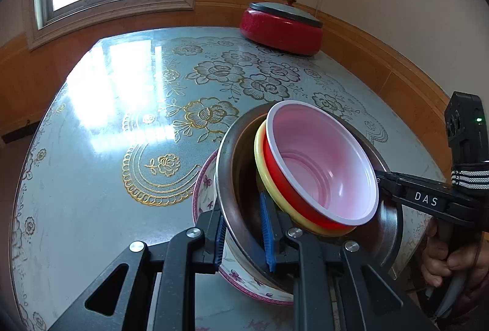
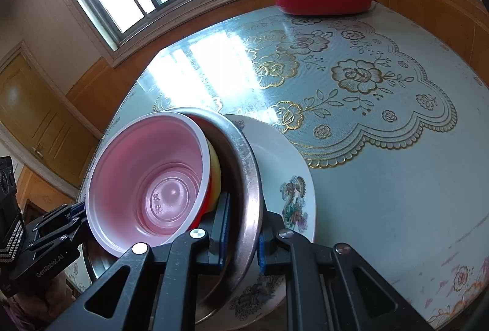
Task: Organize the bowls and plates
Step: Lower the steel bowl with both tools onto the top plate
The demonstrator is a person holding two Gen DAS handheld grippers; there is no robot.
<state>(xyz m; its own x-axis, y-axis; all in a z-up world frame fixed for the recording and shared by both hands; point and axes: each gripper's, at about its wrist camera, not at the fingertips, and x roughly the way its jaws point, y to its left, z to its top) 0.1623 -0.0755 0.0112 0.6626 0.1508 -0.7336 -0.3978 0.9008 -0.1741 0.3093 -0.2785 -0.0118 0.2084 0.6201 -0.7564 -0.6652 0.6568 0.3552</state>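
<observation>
The yellow plastic bowl (image 1: 262, 166) shows only as a thin rim, the rest hidden under the red plastic bowl with a pink inside (image 1: 324, 163) nested in it. The floral ceramic plate (image 2: 293, 178) is largely covered by the steel bowl (image 2: 249, 175). The moulded marks on the red bowl's floor are too small to read. The round patterned desk (image 2: 382, 178) is cut off at the lower edge.

Cup (image 1: 324, 166) in bowl (image 1: 259, 153), in basin (image 1: 227, 178), on plate (image 1: 204, 187), pot (image 1: 281, 25) behind
</observation>
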